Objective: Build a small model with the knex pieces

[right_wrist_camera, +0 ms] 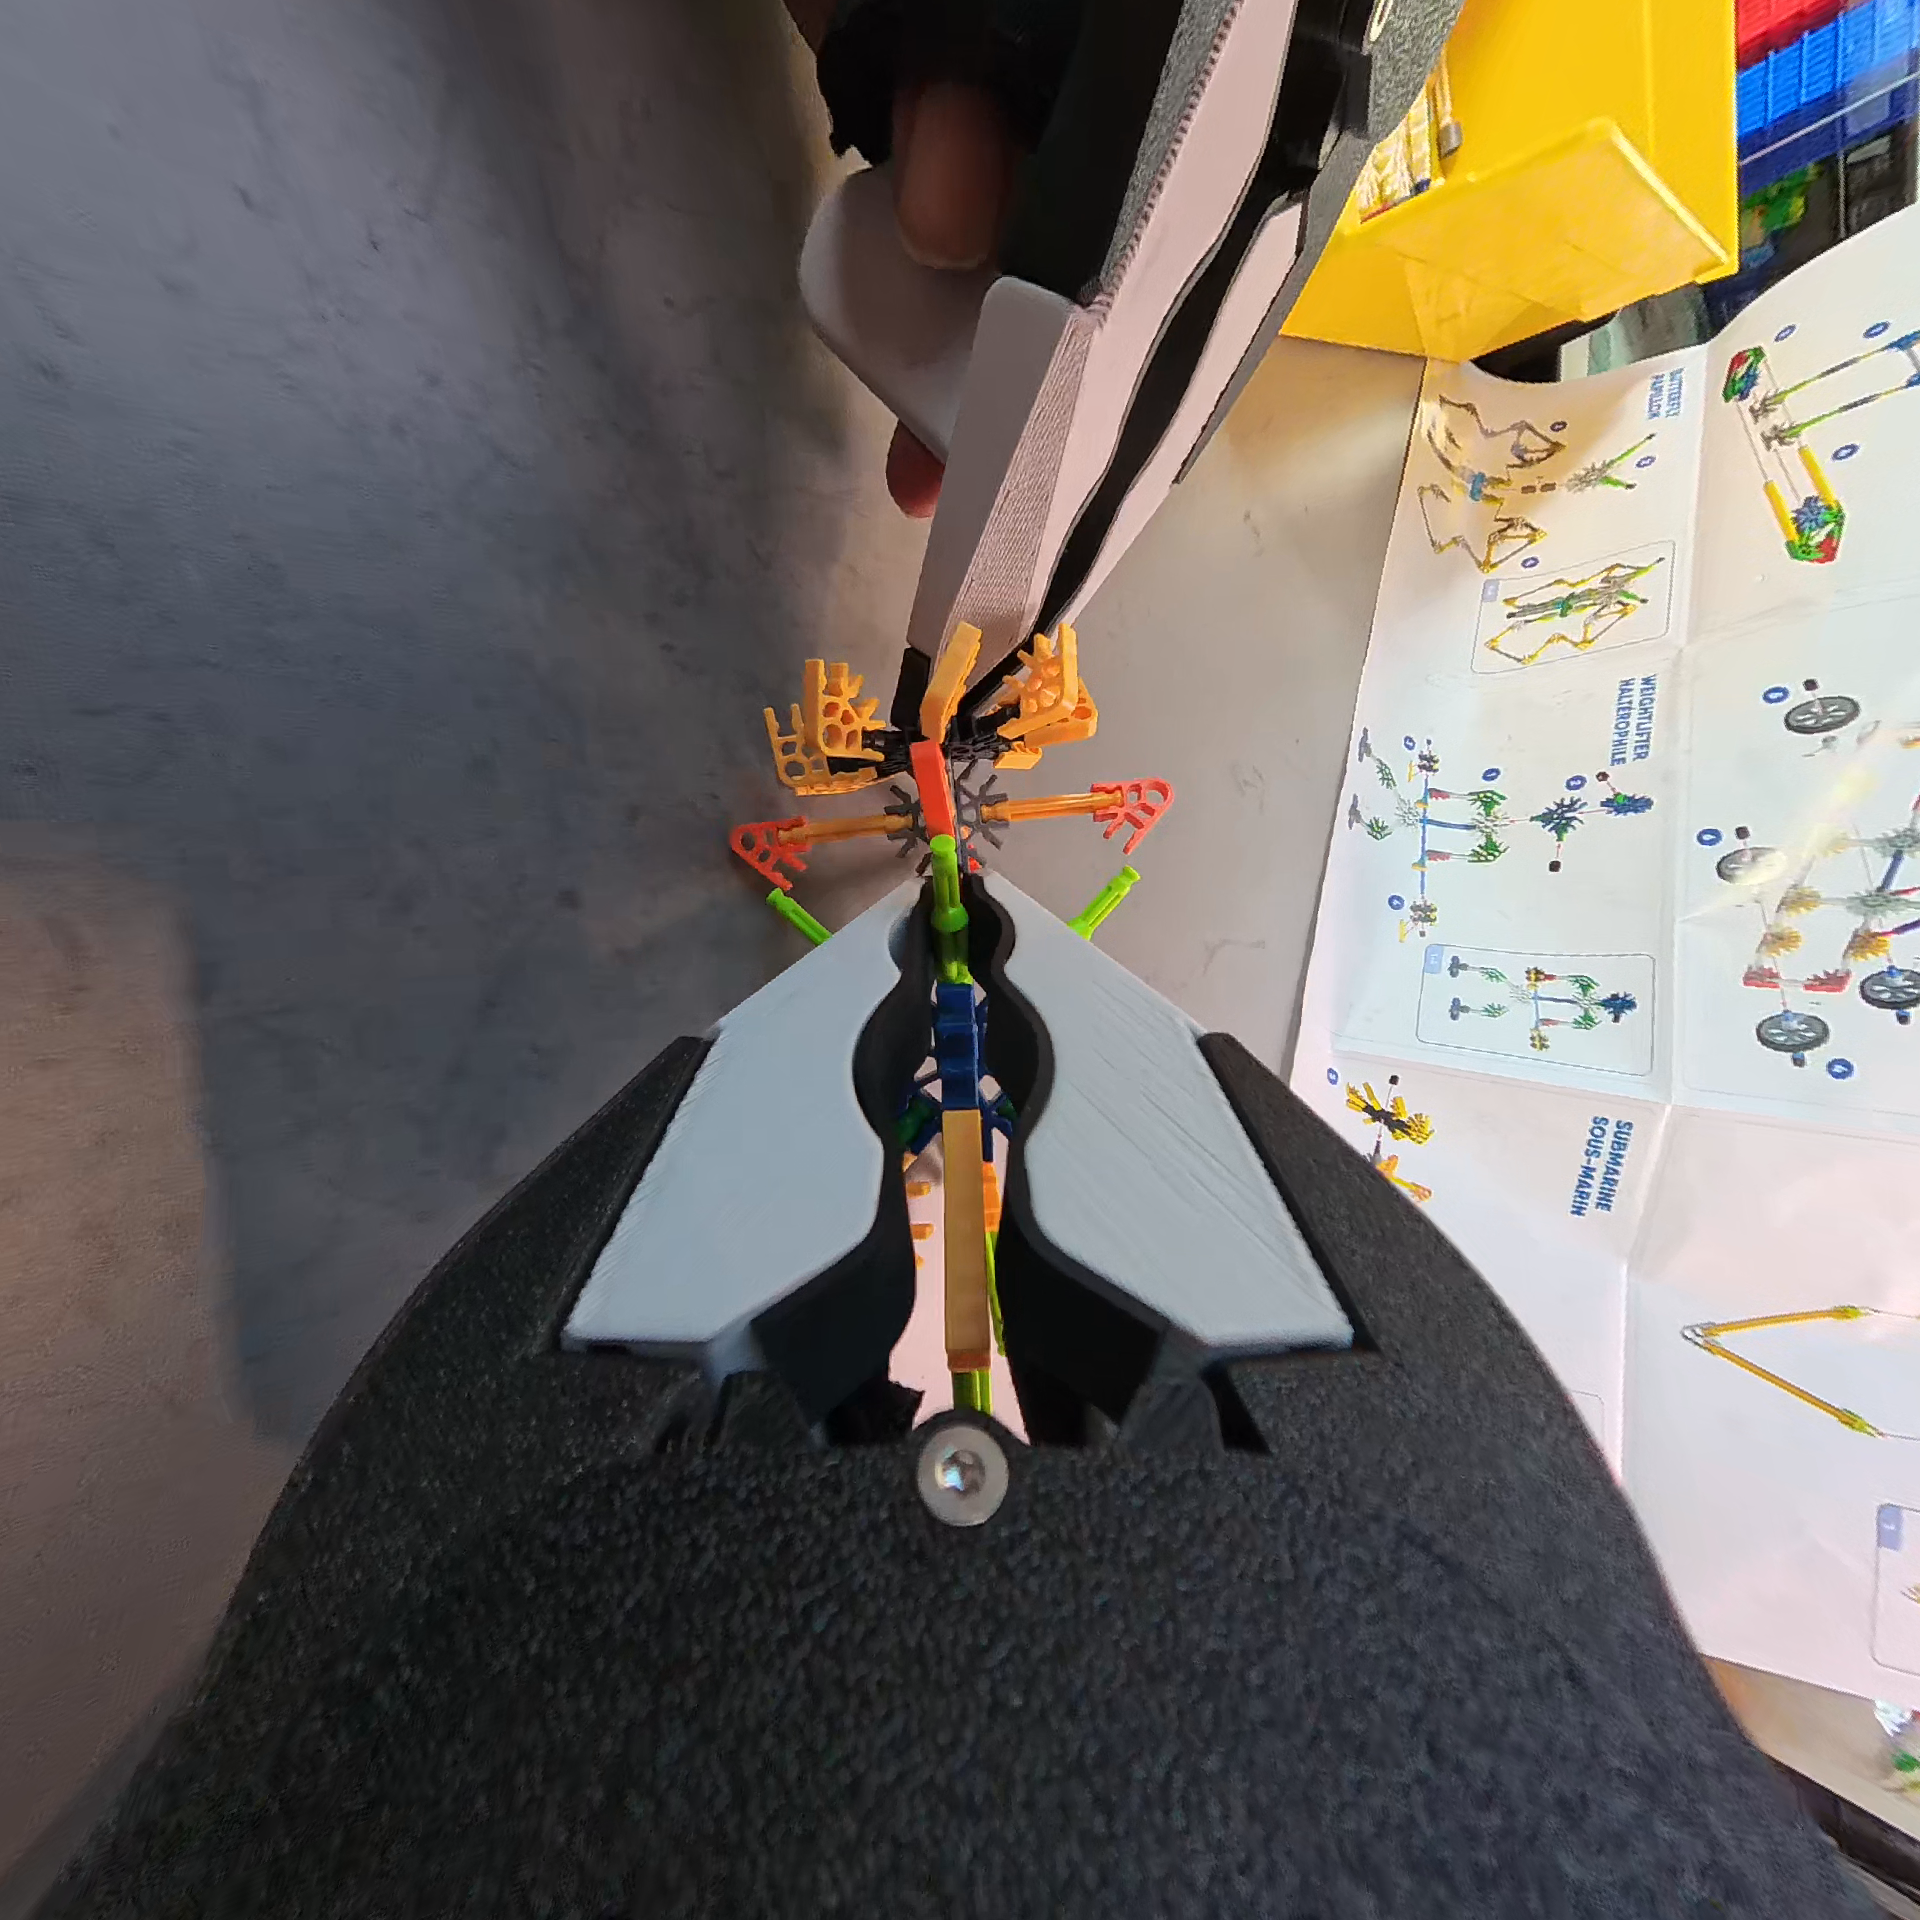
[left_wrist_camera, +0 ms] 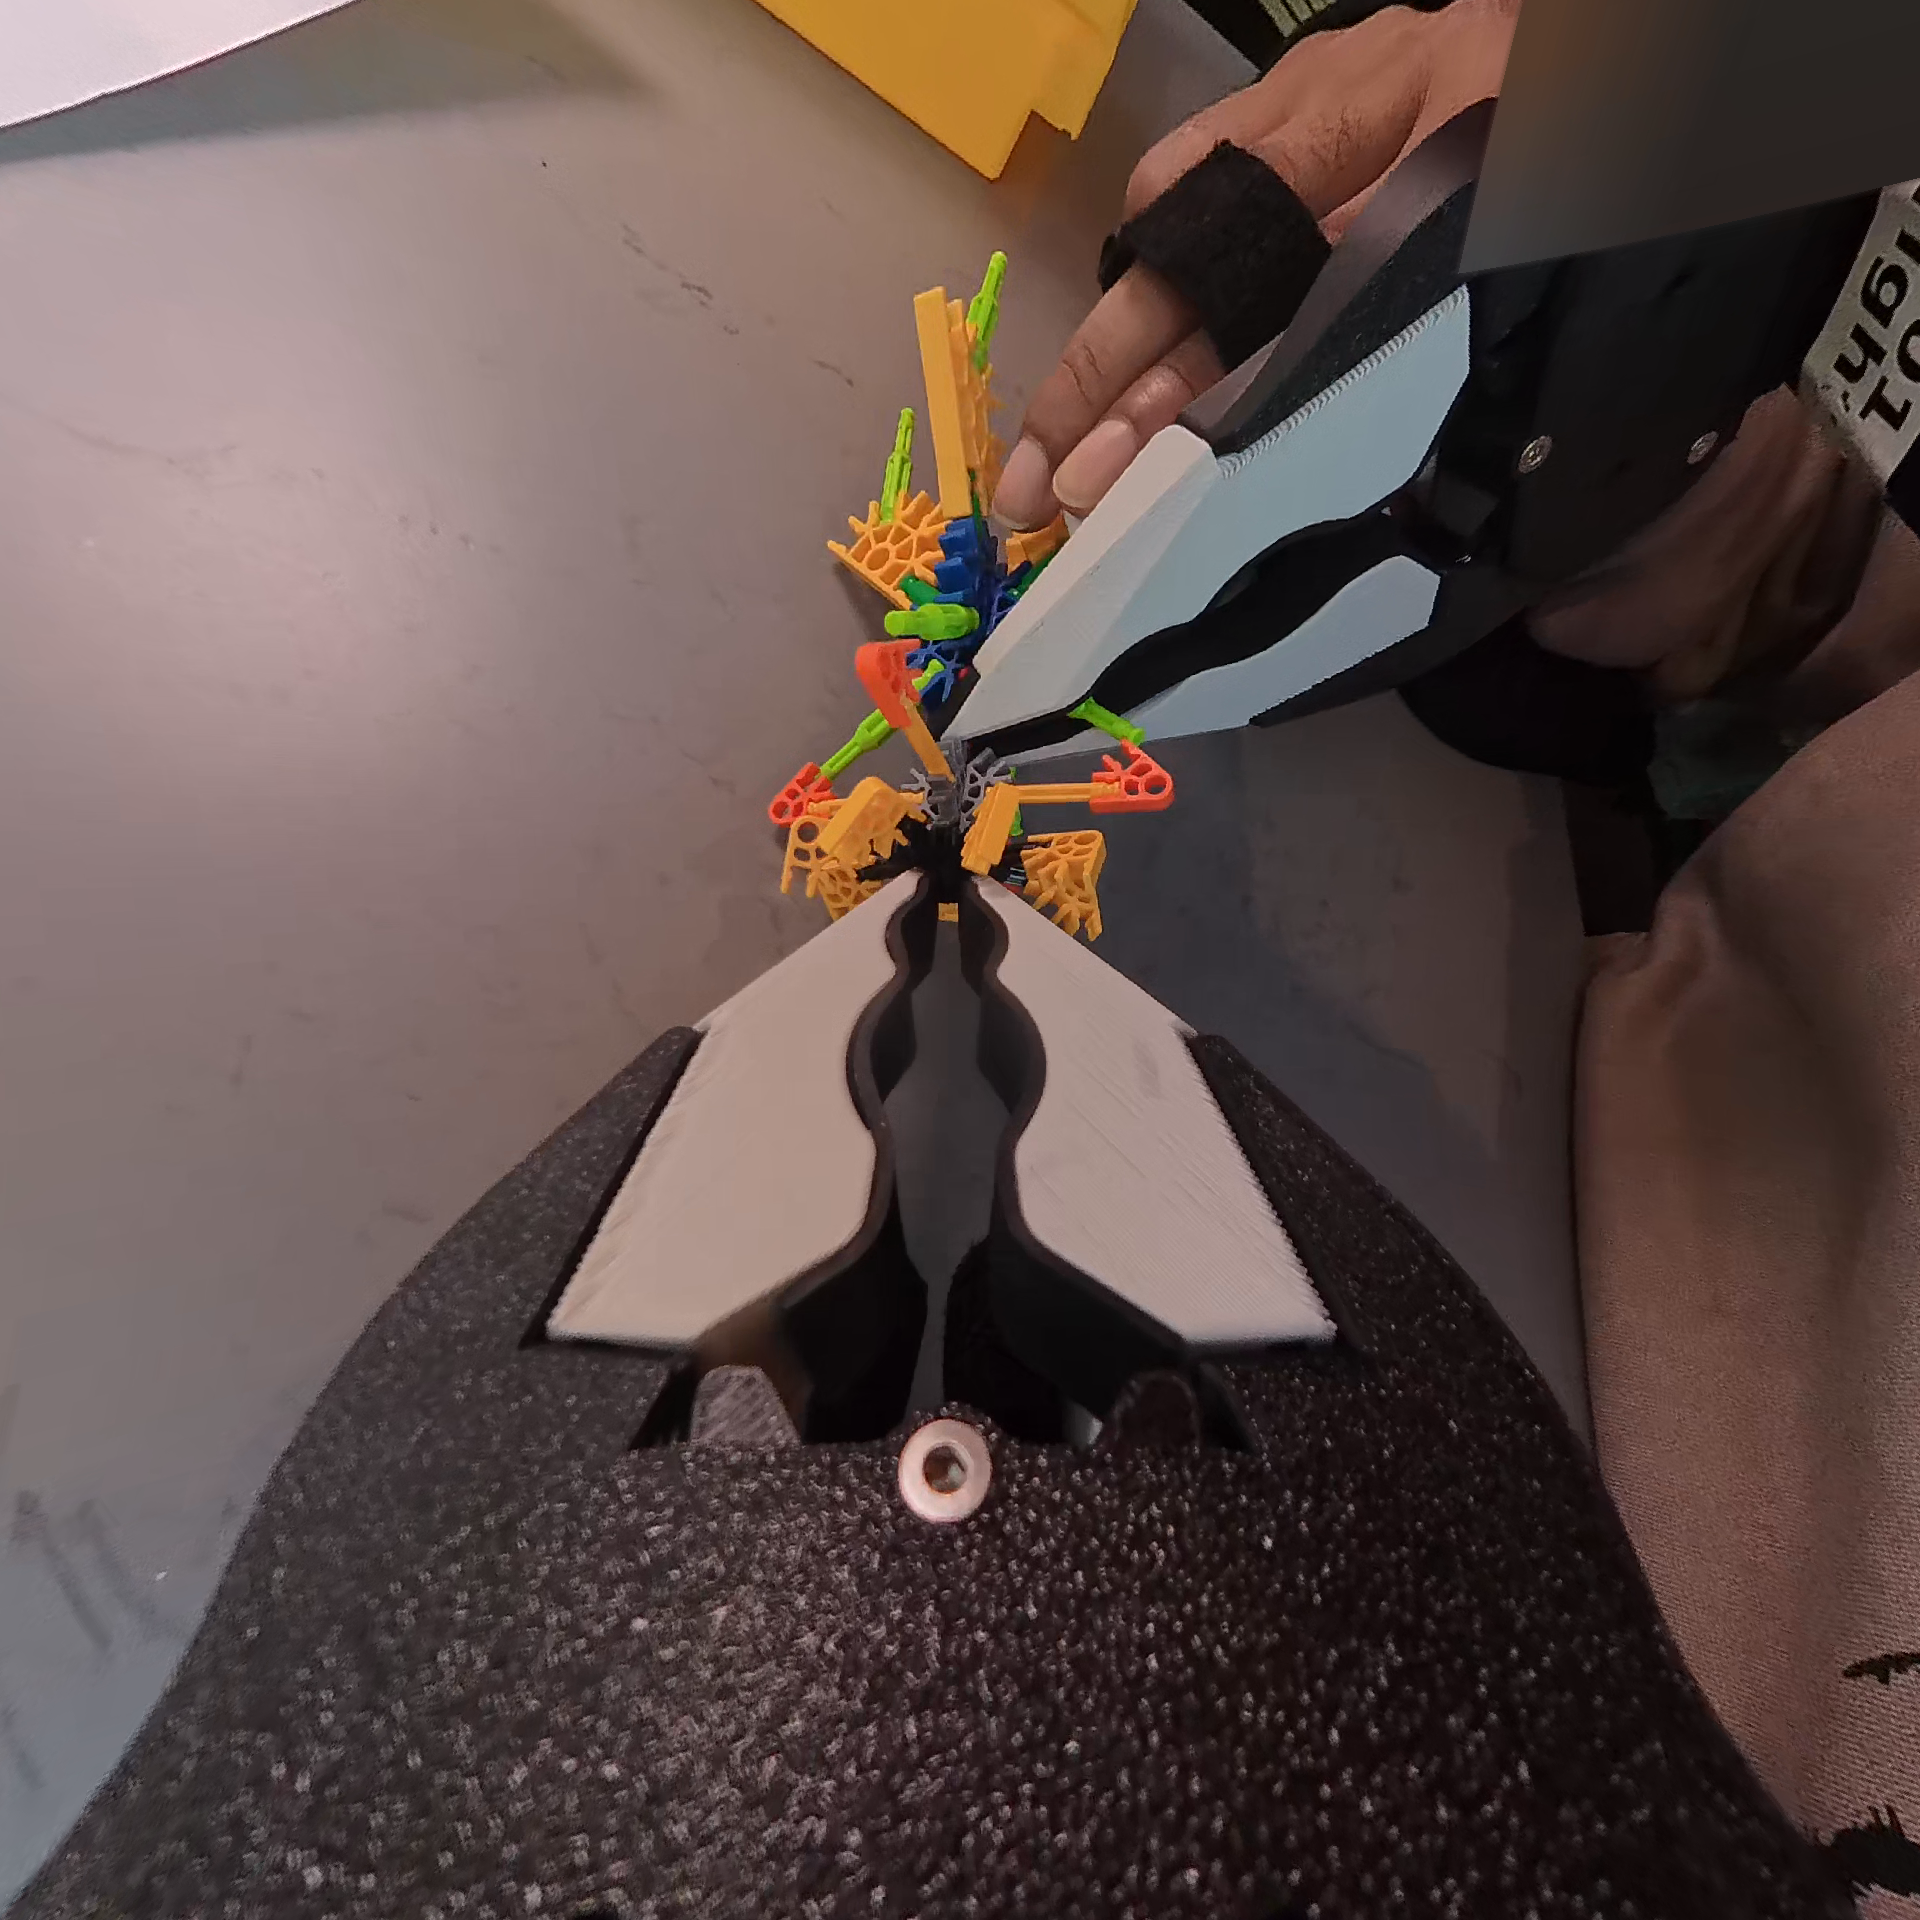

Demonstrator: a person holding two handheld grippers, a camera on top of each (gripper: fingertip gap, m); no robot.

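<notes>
Left gripper: jaws drawn almost together at the centre of the left wrist view, the tips clamped on the black hub at the near end of a small construction-toy model. A narrow slot remains between the wavy black inner pads behind the tips.

Right gripper: jaws close together in the right wrist view, clamped on the same model. A green rod sits pinched at the tips; blue connectors and a yellow strip of the model lie in the channel between the fingers. In the left wrist view this gripper enters from the upper right, its tips meeting the model's midsection, with a person's hand on its body and a fingertip touching the blue part.

Model: held between the two grippers at frame centre in both views, above a grey tabletop. It comprises yellow lattice panels, orange corner connectors on yellow rods, grey snowflake hubs and green rods. Whether any part rests on the table cannot be told.

Surroundings: a yellow bin at the upper right of the right wrist view, seen also at the top of the left wrist view. An unfolded instruction sheet with diagrams lies flat along the right edge. Brown fabric fills the right side of the left wrist view.
</notes>
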